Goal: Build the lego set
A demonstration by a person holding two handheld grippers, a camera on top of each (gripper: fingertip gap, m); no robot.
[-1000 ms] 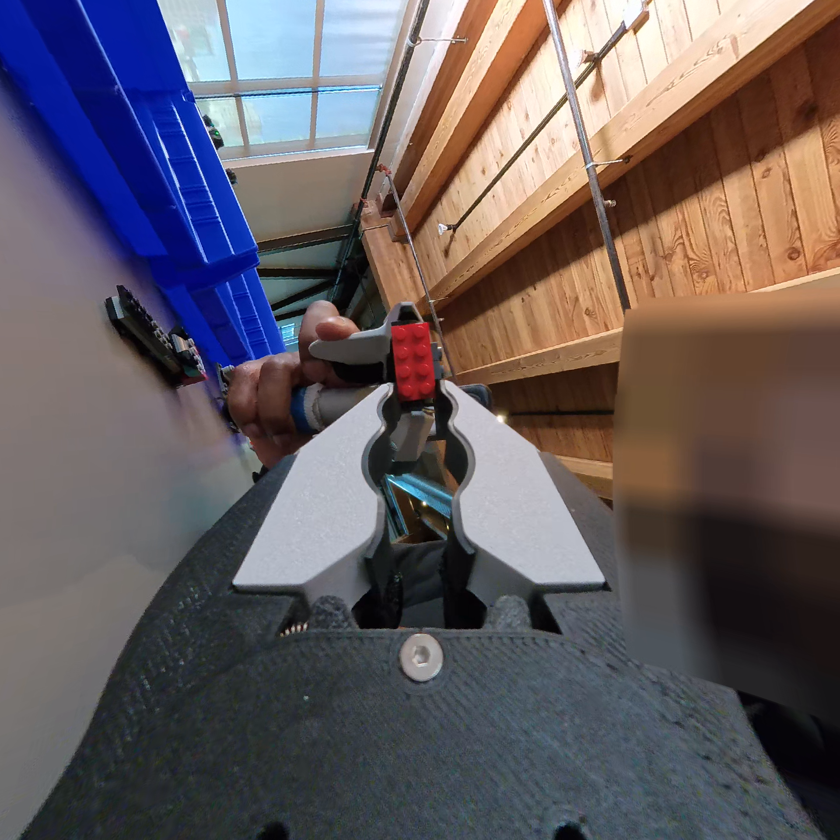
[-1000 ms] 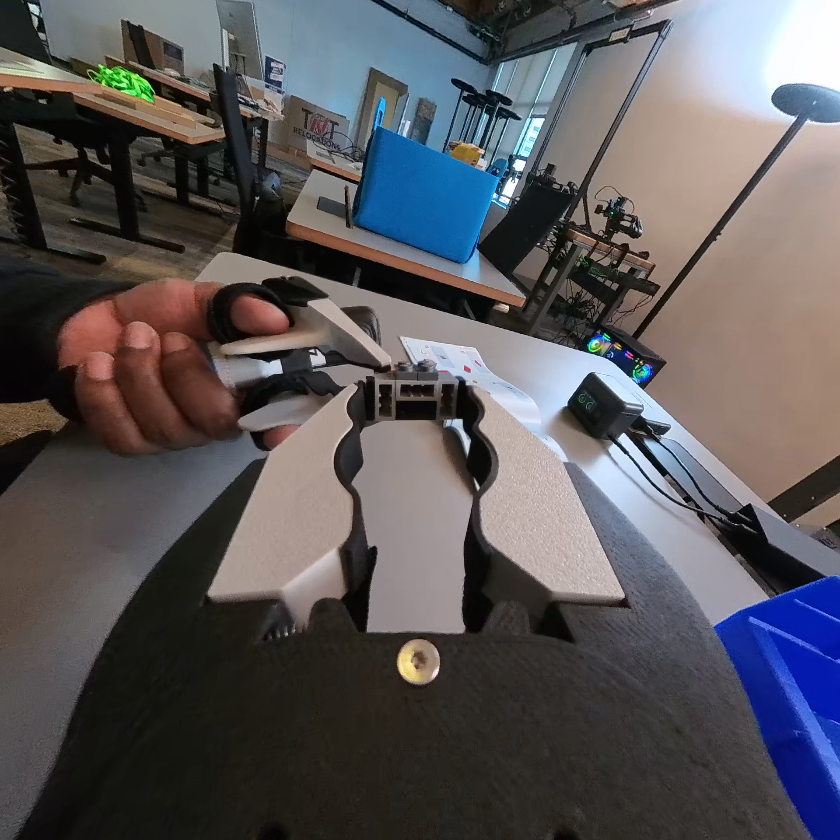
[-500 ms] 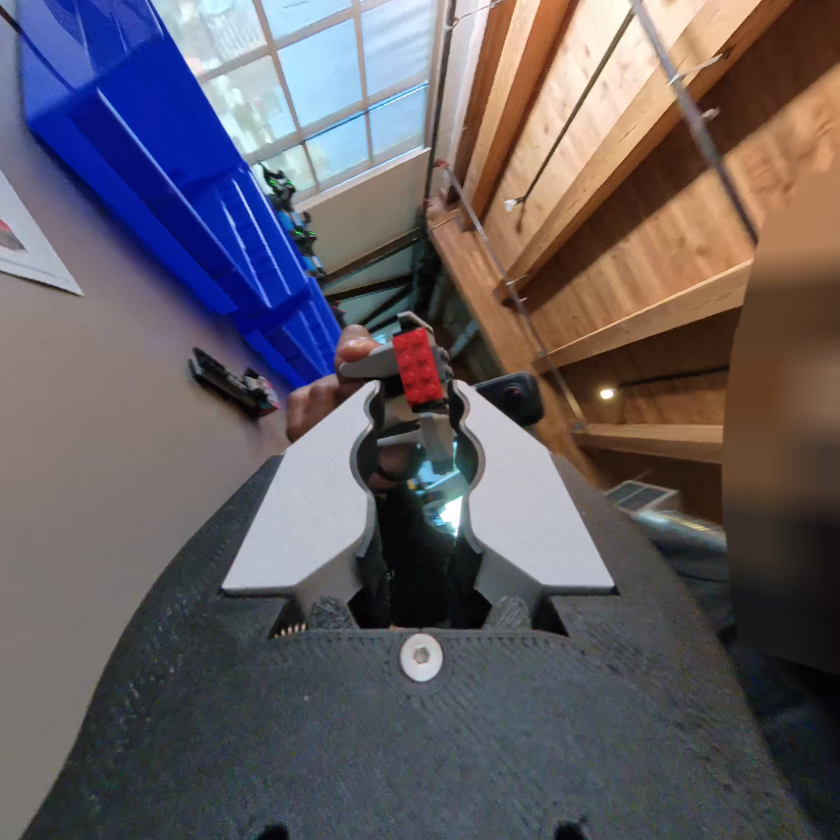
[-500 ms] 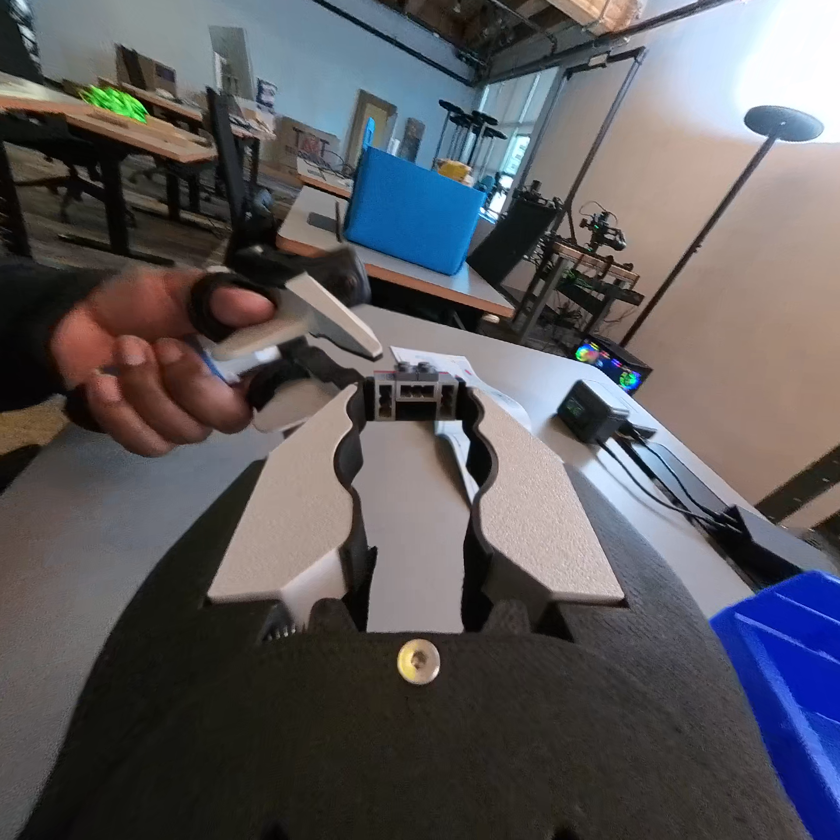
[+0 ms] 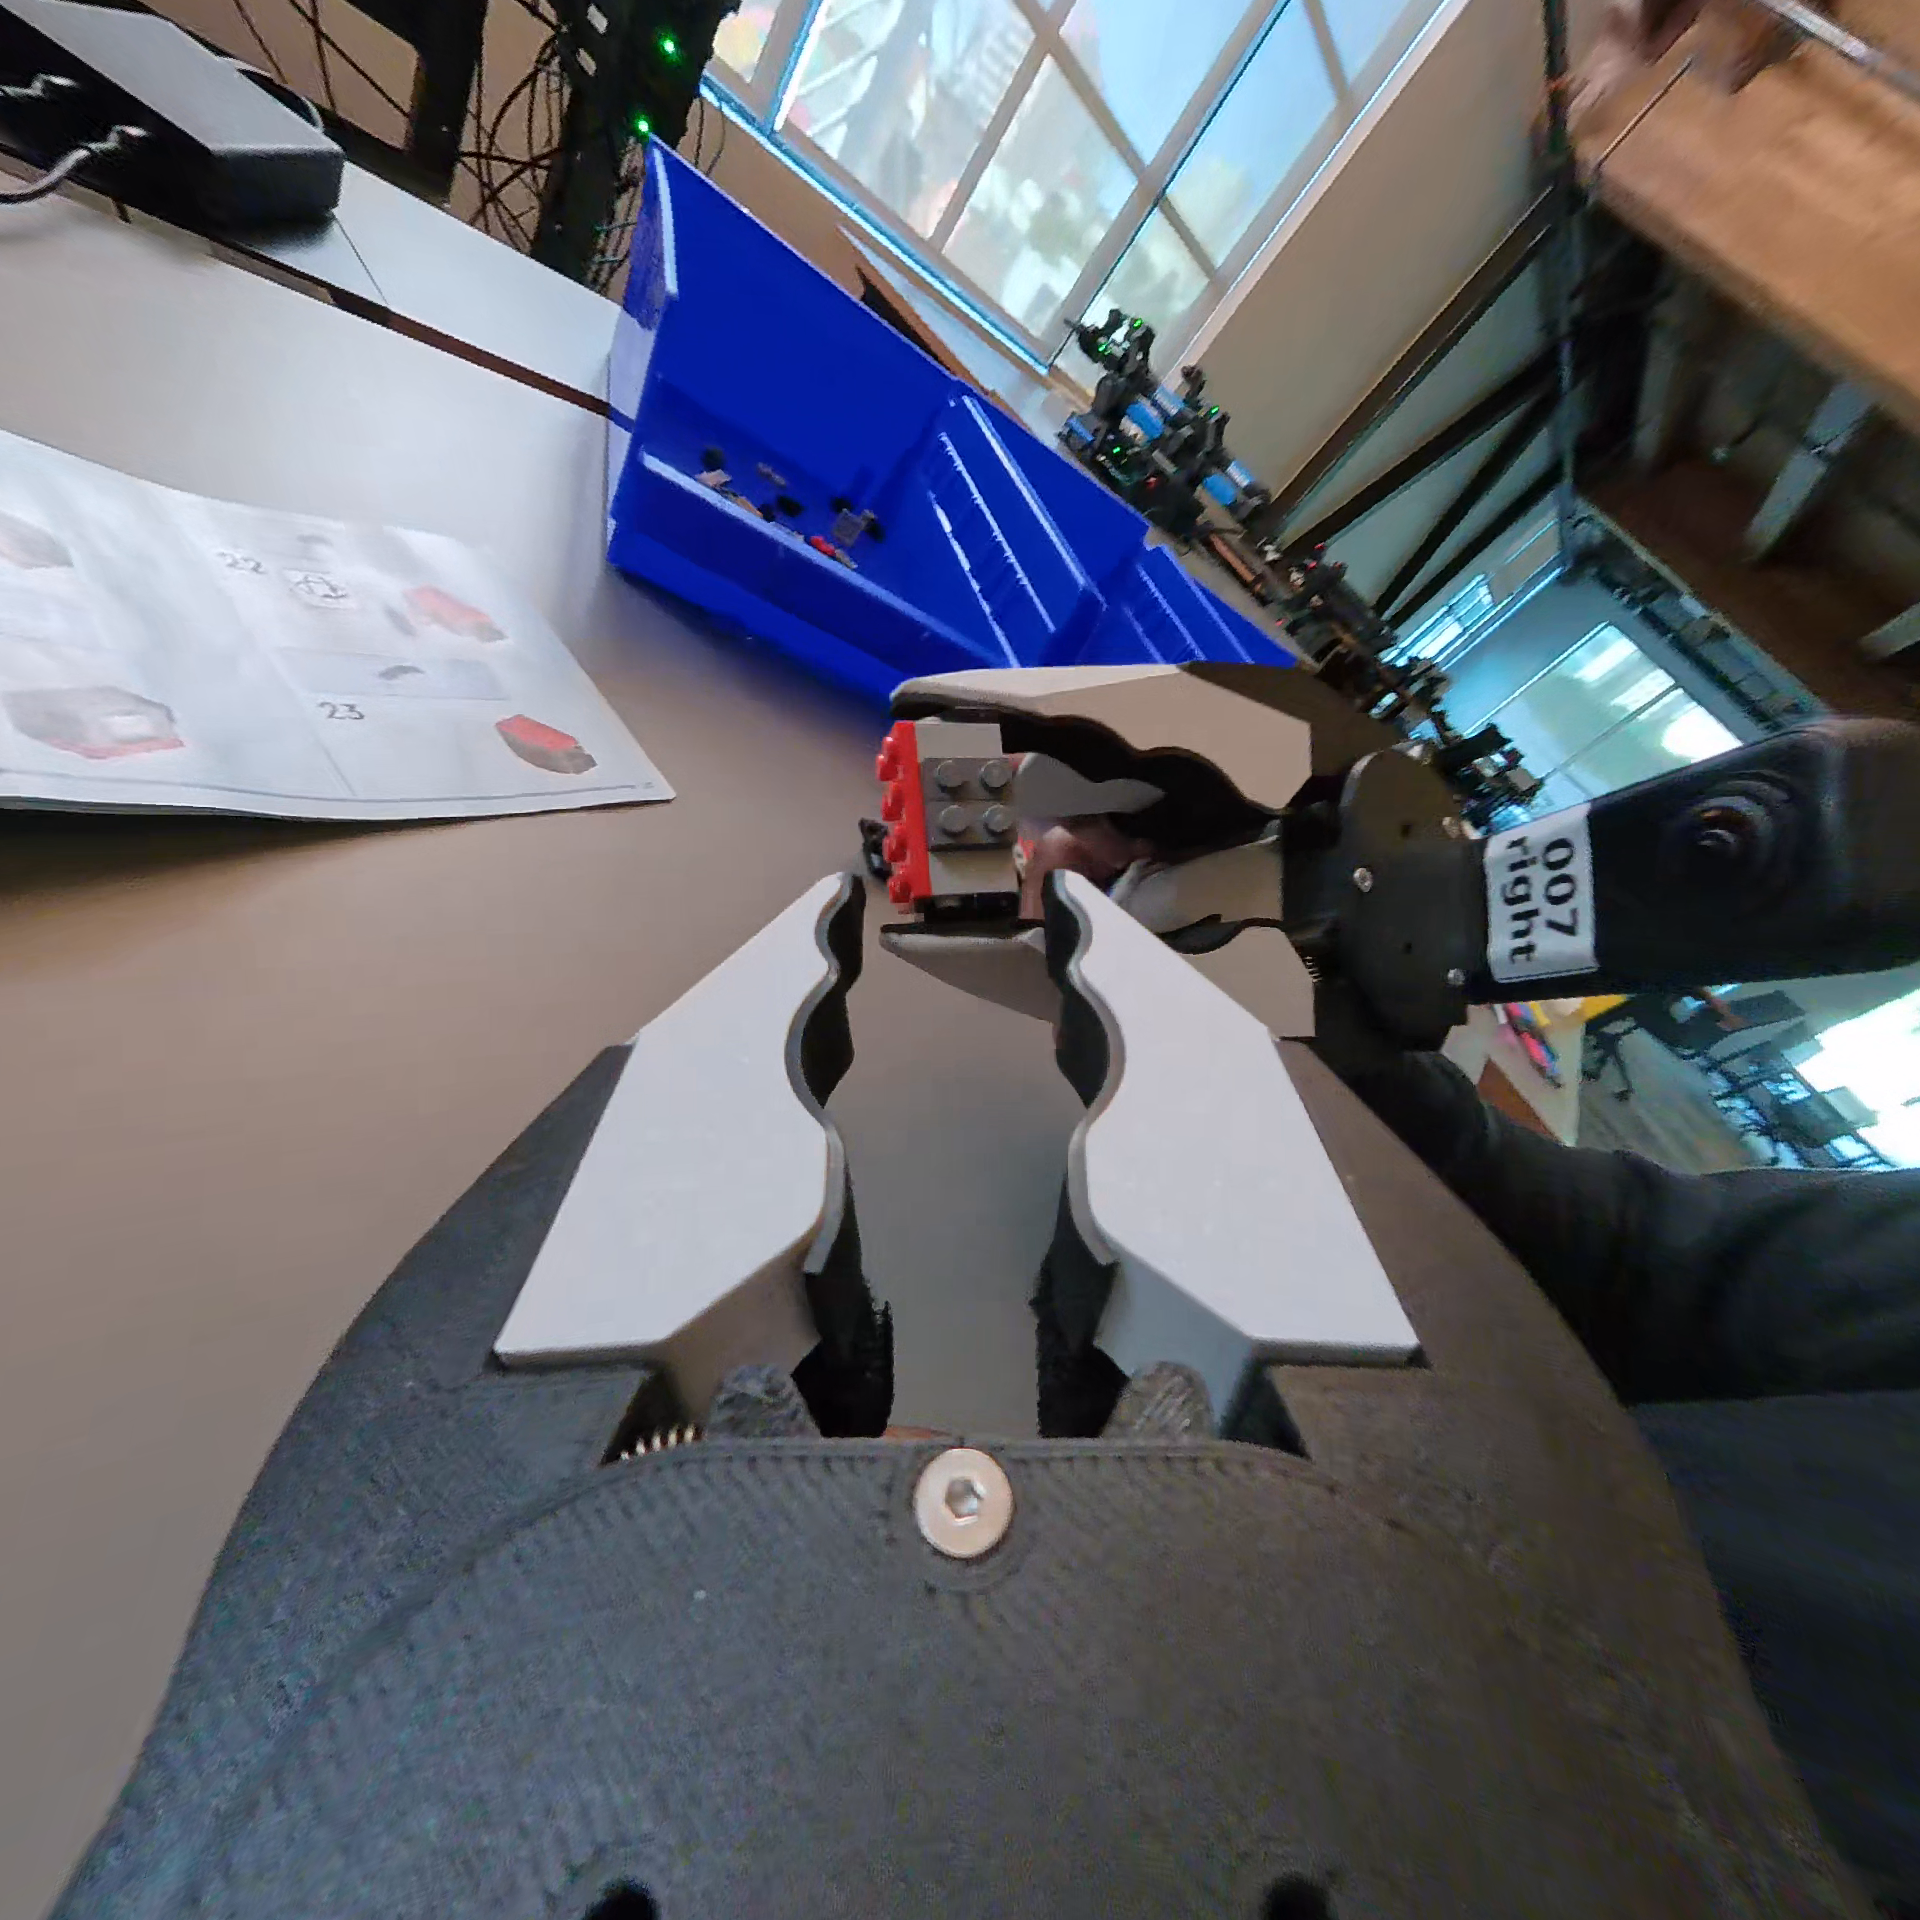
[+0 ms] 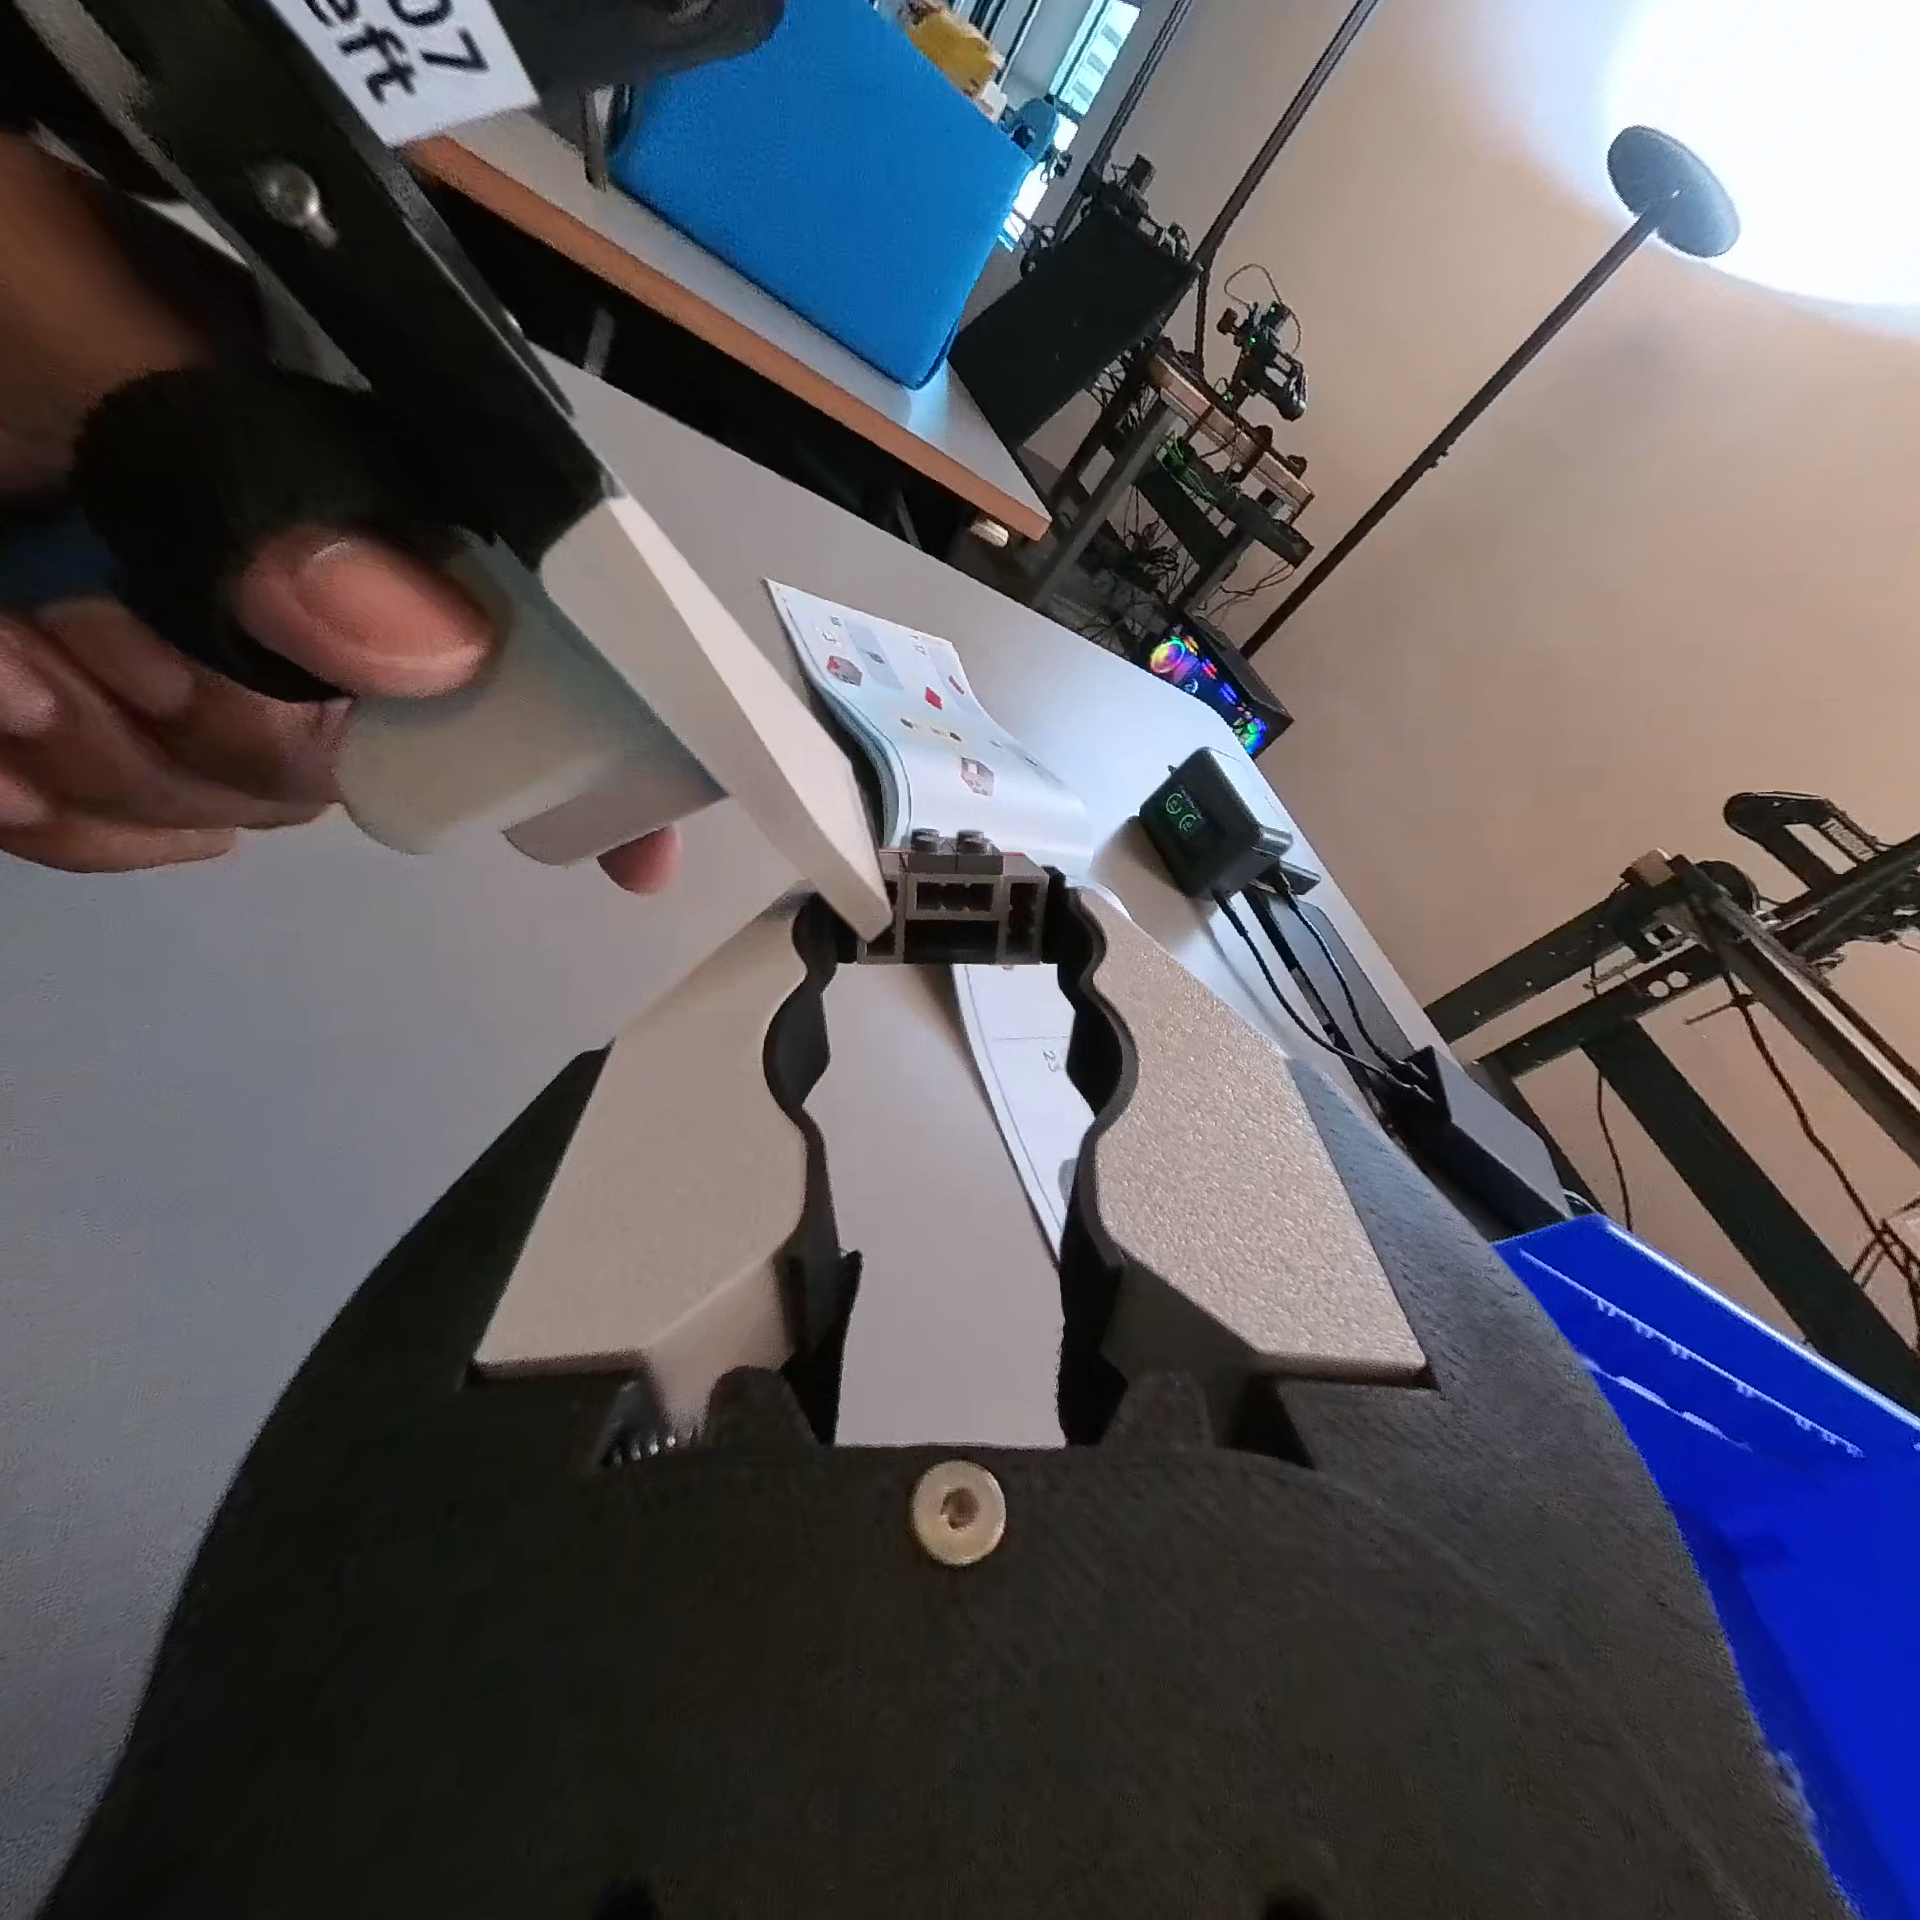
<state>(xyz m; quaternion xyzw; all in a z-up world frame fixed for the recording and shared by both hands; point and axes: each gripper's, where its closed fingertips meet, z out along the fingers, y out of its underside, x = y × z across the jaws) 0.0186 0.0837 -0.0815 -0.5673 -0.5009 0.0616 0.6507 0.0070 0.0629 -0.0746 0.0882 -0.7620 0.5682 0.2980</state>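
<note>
My right gripper (image 6: 940, 920) is shut on a small grey lego assembly (image 6: 956, 894) and holds it above the grey table (image 6: 312, 1039). In the left wrist view the assembly (image 5: 961, 821) shows grey studs and a red plate (image 5: 900, 831) on its left side, pinched in the right gripper (image 5: 914, 821), which comes in from the right. My left gripper (image 5: 951, 899) is open, its tips just short of the assembly and wider apart than it. In the right wrist view one of its fingers (image 6: 717, 717) lies against the assembly's left side.
An open instruction booklet (image 5: 312, 644) lies on the table, also seen behind the assembly (image 6: 935, 748). A blue bin (image 5: 790, 488) with several loose pieces stands beyond it, and a blue bin edge (image 6: 1766, 1507) is at the right. A black adapter (image 6: 1205, 821) with cables sits farther back. Both grippers' tips are close together, under 4 cm apart.
My left gripper has swung down from pointing at the ceiling to table level and closed in until a finger meets the assembly. The right gripper still holds the assembly.
</note>
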